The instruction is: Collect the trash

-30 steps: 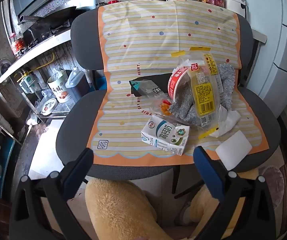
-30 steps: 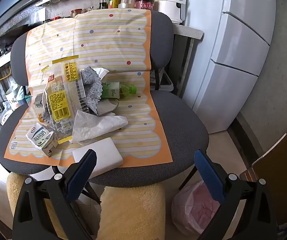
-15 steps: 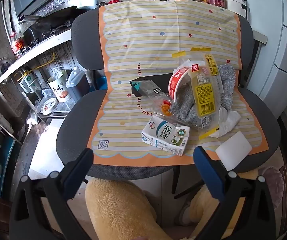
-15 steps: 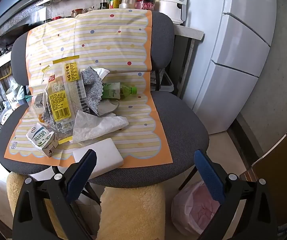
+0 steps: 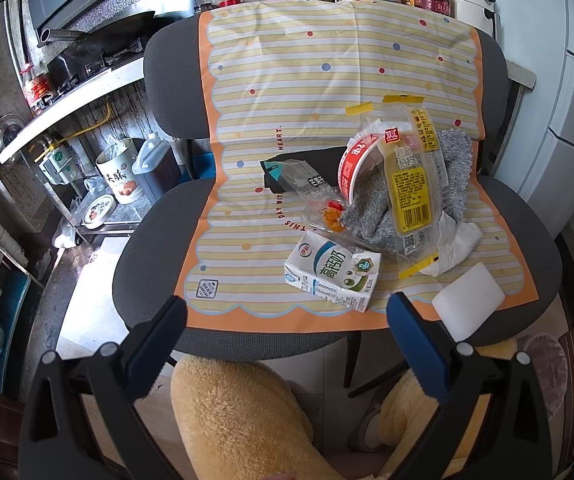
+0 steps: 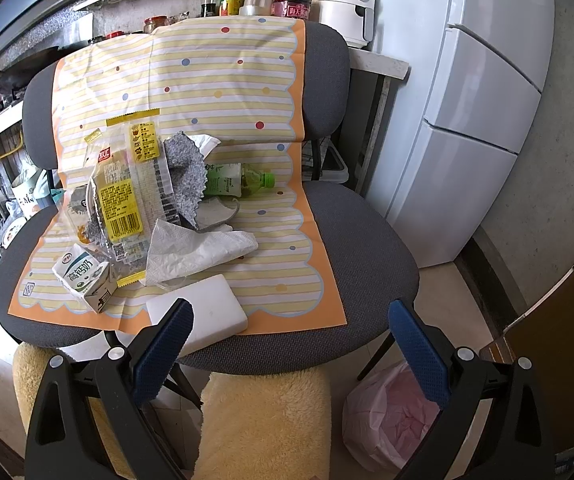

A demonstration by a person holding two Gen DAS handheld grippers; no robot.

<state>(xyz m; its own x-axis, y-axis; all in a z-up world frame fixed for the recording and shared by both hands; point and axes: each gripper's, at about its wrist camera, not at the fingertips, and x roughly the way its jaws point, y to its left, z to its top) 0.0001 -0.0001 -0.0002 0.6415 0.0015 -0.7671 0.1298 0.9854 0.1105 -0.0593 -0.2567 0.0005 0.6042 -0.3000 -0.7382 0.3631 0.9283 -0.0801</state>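
Tongs, left (image 5: 287, 316): blue fingers spread wide at bottom of frame, nothing between them, touching nothing; they hang in front of the chair's front edge.
Tongs, right (image 6: 291, 320): also wide apart and empty; the left finger overlaps the white foam block (image 6: 197, 318) in the picture, contact can't be confirmed.
Trash location: all on the striped mat (image 5: 327, 80) draped over the grey chair (image 5: 147, 248), mid-frame in both views.
Milk carton (image 5: 333, 274): lying on its side near the mat's front edge, lower centre of the left view, just above the gap in the left tongs.
Yellow wrapper (image 5: 411, 184): clear pack with a yellow label, on top of the grey cloth (image 5: 453, 168), right of centre.
Red-rimmed cup (image 5: 353, 168): tipped on its side against the wrapper.
Crumpled tissue (image 6: 199, 250): centre of the right view, just behind the foam block.
Change vs earlier frames: none to speak of; both tongs same spread, same place, trash pile unmoved.
Left view only: the red-rimmed cup, a black flat item (image 5: 307, 164) under clear packaging, stove and wok at upper left.
Right view only: green bottle (image 6: 239, 180) lying behind the cloth, white fridge (image 6: 483, 92) on the right, pink-lined bag (image 6: 391, 416) on the floor at lower right.
Both views: fuzzy yellow legs (image 6: 263, 420) of the person at bottom centre.
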